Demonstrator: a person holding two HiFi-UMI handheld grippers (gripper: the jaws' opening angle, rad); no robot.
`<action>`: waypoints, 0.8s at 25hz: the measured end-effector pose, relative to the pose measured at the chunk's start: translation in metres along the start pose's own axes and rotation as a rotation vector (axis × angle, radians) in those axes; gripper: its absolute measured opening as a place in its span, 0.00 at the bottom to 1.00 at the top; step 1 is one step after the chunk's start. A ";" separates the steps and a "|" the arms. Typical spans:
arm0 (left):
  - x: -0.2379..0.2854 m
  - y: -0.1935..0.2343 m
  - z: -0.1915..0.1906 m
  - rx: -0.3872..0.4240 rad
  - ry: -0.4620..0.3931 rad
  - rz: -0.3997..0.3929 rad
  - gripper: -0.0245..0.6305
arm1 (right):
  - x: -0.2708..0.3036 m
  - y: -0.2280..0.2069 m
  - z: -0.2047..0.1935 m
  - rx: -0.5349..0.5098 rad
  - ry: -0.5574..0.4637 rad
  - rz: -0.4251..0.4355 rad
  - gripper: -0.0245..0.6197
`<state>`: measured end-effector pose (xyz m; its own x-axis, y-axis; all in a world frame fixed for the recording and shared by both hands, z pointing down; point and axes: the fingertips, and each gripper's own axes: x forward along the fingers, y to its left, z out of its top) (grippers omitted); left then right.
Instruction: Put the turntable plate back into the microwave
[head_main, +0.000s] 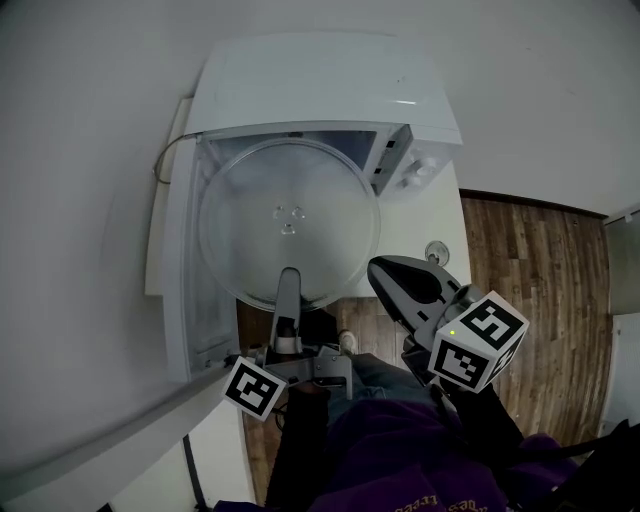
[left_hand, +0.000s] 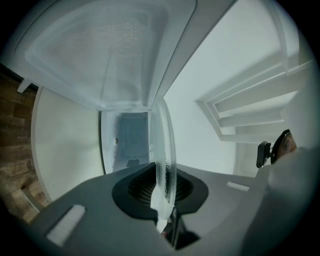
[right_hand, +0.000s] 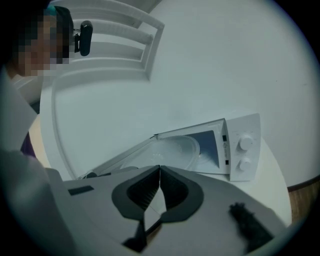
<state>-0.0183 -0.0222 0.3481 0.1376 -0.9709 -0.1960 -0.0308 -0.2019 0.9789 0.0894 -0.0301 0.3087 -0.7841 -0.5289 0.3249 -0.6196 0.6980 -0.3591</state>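
A white counter (head_main: 447, 215) by a pale wall carries the open microwave (head_main: 320, 85). The left hand-held gripper (left_hand: 162, 195) clamps the rim of the glass turntable plate (head_main: 290, 220), which is at the microwave's mouth. The right hand-held gripper (right_hand: 159, 182) is closed on nothing, near the plate's edge.

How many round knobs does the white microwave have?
2. Both sit on the front of the microwave, to the right of its open cavity: the upper knob, and the lower knob directly beneath it. None seems hidden.

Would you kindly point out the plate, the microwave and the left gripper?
plate (head_main: 288, 218), head view, centre hub.
microwave (head_main: 320, 85), head view, top panel.
left gripper (head_main: 289, 276), head view, between its fingertips, at the plate's rim.
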 end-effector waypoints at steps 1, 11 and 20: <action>0.000 0.004 -0.002 -0.003 0.005 0.011 0.09 | 0.001 -0.001 -0.001 0.008 -0.002 -0.006 0.05; 0.009 0.053 -0.010 -0.014 0.064 0.119 0.10 | 0.023 -0.009 -0.024 -0.068 0.098 -0.040 0.05; 0.042 0.095 -0.001 -0.031 0.033 0.157 0.10 | 0.049 -0.015 -0.044 -0.092 0.137 0.005 0.05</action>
<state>-0.0145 -0.0819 0.4326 0.1655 -0.9854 -0.0387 -0.0245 -0.0433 0.9988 0.0616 -0.0457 0.3685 -0.7710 -0.4584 0.4421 -0.6045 0.7452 -0.2816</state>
